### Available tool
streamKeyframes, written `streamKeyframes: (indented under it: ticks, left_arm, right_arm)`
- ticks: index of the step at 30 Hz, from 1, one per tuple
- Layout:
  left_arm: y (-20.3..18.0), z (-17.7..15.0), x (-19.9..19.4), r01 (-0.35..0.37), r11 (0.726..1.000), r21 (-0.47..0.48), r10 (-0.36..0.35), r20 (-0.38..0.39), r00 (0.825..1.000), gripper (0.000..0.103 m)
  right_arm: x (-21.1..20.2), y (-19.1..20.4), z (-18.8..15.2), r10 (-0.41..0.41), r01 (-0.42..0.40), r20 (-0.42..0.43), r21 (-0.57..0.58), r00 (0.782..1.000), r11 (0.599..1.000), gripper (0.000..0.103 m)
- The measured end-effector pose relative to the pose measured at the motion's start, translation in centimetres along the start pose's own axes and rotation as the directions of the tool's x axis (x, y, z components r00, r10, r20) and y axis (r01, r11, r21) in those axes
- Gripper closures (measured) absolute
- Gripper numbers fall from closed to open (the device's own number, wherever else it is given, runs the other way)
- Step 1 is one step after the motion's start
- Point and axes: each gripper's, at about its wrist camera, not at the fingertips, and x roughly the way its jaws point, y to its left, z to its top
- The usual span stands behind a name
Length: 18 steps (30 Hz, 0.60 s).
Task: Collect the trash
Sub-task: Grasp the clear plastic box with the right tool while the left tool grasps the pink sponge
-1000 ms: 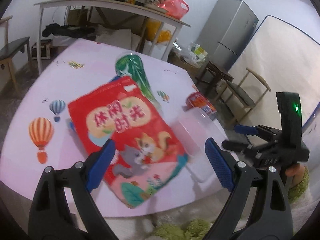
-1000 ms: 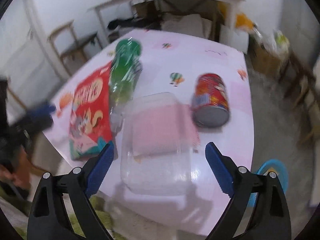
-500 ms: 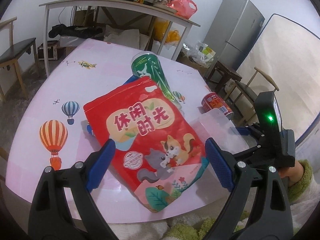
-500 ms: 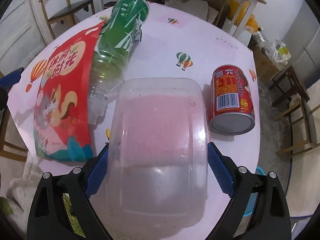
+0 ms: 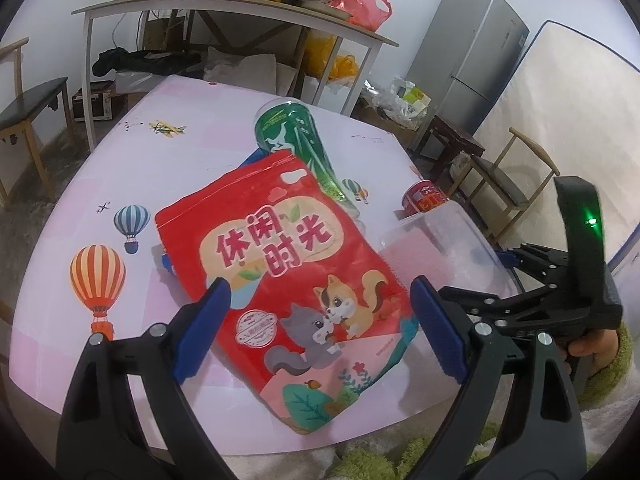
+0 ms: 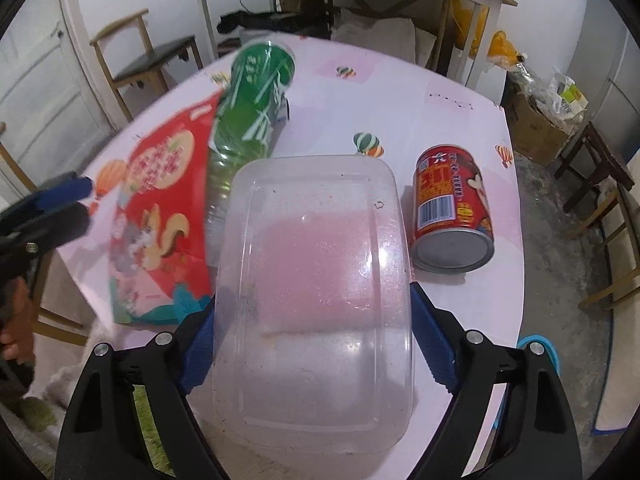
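Observation:
A red snack bag lies on the pink table, partly over a green plastic bottle on its side. My left gripper is open, its blue fingers either side of the bag's near end. A clear plastic container lies upside down; my right gripper is open wide with its pads against the container's two sides. A red can lies to its right. The bag and bottle also show in the right wrist view.
Chairs stand right of the table, another chair at the far left. A cluttered side table, a fridge and a mattress stand behind. A blue bin rim shows below the table's right edge.
Both grippers moved in closer. The right one now straddles the clear container, which has grown large between its pads. The left one has closed in on the snack bag.

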Motion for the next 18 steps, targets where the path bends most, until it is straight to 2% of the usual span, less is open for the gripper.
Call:
streamKeyframes:
  ticks: [6, 9, 12, 18]
  left_arm:
    - [-1.4, 1.0, 0.3, 0.077, 0.997, 0.027, -0.077, -0.016, 0.997, 0.016]
    - [-2.7, 1.7, 1.1, 0.133, 0.99, 0.052, -0.131, -0.051, 0.99, 0.016]
    - [-4.4, 2.1, 2.6, 0.165, 0.982, 0.091, -0.155, -0.104, 0.982, 0.016]
    - [-9.1, 2.4, 6.4, 0.173, 0.957, 0.233, -0.119, -0.23, 0.966, 0.016]
  right_arm:
    - [-4.1, -3.1, -0.6, 0.102, -0.111, 0.098, 0.097, 0.99, 0.989, 0.02]
    - [-6.2, -5.6, -1.1, 0.12, -0.146, 0.159, 0.164, 0.98, 0.976, 0.02]
    - [-7.9, -8.3, -2.0, 0.121, -0.172, 0.216, 0.238, 0.969, 0.956, 0.02]
    - [-9.0, -12.5, -4.2, 0.081, -0.173, 0.258, 0.357, 0.963, 0.918, 0.02]
